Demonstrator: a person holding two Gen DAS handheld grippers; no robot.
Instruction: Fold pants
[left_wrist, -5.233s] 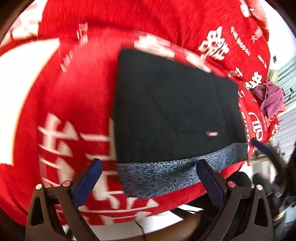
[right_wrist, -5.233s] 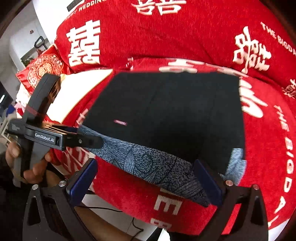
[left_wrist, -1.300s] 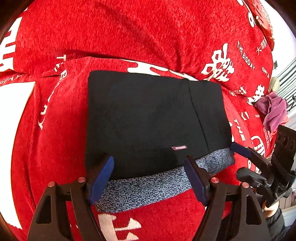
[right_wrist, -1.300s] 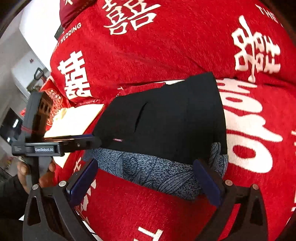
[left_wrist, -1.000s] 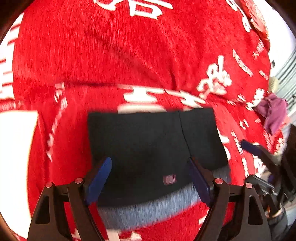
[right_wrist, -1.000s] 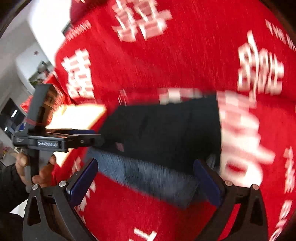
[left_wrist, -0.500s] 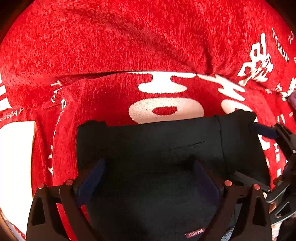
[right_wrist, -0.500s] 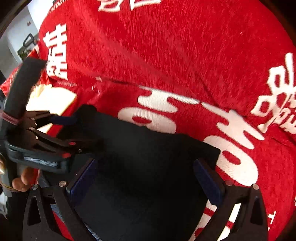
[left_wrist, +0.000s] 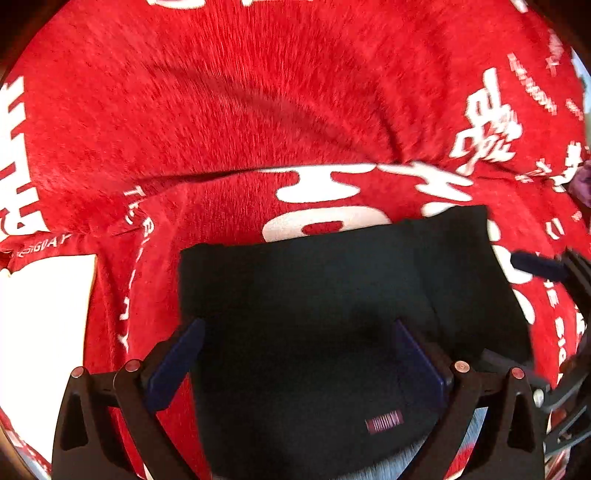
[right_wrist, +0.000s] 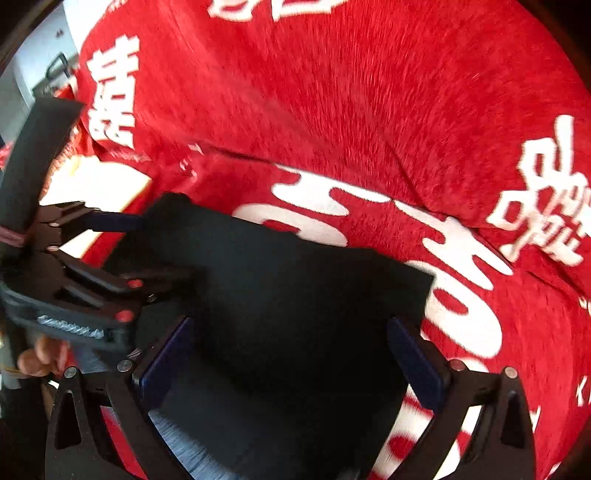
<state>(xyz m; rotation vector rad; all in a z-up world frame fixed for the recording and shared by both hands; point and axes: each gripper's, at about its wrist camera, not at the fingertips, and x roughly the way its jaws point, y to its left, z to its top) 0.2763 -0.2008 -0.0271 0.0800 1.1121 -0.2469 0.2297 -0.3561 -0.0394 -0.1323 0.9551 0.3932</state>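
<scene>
The red cover (left_wrist: 258, 110) has big white Chinese signs on it, seen at the upper right of the left wrist view and at the right of the right wrist view. Small white letters at the left of the left wrist view read "BIGDAY". The small tag (left_wrist: 383, 420) on the black pants (left_wrist: 314, 295) is too blurry to read.

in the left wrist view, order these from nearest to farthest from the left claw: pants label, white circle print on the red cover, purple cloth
1. Pants label: lower right, between the left claw fingers.
2. White circle print: straight ahead, past the pants' far edge.
3. Purple cloth: far right edge.
</scene>
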